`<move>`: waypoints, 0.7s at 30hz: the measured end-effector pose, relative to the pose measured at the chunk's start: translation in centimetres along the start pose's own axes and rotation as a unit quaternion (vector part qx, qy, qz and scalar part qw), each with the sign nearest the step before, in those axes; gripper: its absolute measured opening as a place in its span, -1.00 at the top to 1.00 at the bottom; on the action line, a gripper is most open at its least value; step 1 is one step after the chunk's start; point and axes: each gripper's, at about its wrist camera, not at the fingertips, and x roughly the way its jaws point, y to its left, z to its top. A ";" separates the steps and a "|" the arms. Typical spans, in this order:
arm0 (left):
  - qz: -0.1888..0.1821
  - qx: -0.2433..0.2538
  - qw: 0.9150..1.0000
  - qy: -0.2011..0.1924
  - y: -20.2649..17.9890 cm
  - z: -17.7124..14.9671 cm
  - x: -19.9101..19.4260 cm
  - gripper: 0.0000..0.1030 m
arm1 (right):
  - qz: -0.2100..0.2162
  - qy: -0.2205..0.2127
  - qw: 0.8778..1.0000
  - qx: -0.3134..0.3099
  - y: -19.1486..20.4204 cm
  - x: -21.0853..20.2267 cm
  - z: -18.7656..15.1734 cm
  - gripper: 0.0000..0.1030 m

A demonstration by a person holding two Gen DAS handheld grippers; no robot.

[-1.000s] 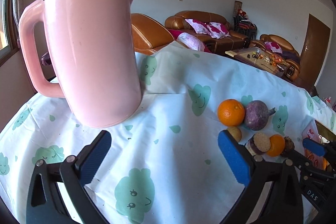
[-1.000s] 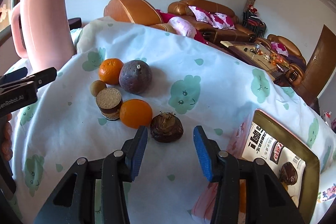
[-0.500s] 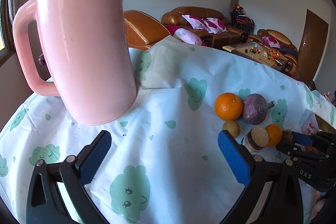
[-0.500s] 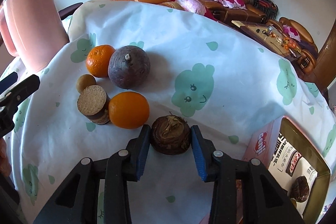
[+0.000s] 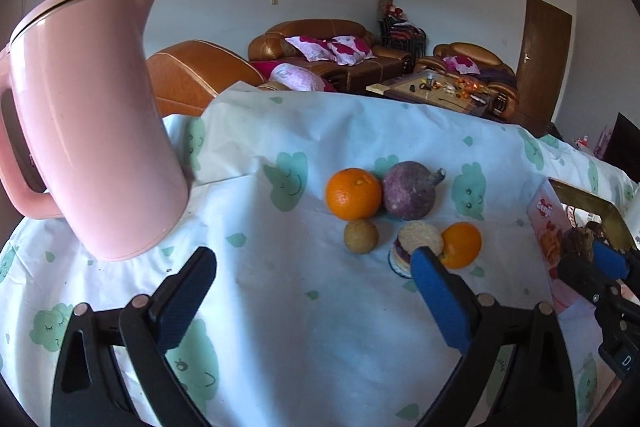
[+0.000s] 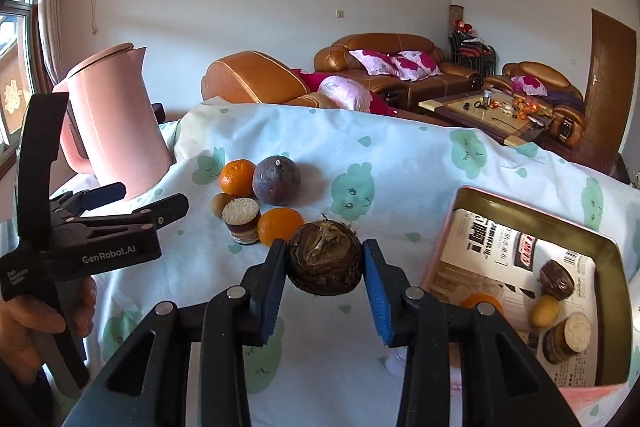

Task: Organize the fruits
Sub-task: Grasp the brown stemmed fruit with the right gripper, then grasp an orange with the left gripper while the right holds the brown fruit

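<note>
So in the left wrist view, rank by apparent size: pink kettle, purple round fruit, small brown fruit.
1. Pink plastic kettle, though it sits nearest the camera.
2. Purple round fruit.
3. Small brown round fruit.

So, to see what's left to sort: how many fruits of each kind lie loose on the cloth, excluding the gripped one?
Round orange fruits: 2
Round purple stemmed fruit: 1
Small round tan fruit: 1
Cut layered cylinder piece: 1
Total: 5

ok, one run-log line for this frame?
right hand-held gripper: shut on brown bulb | left hand-held gripper: open, empty | box: partly filled
</note>
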 end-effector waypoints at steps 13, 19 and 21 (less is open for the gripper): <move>-0.052 0.159 0.986 -0.002 -11.0 0.8 1.6 -0.32 | -0.006 -0.023 0.999 0.046 -5.2 -3.0 -0.7 0.22; -0.013 0.242 0.969 0.053 -13.3 1.5 5.3 -0.21 | 0.002 -0.021 0.997 0.080 -7.3 -3.2 -0.7 0.22; -0.011 0.252 0.966 0.060 -13.5 1.6 5.5 -0.18 | 0.006 -0.022 0.996 0.091 -7.9 -3.3 -0.7 0.22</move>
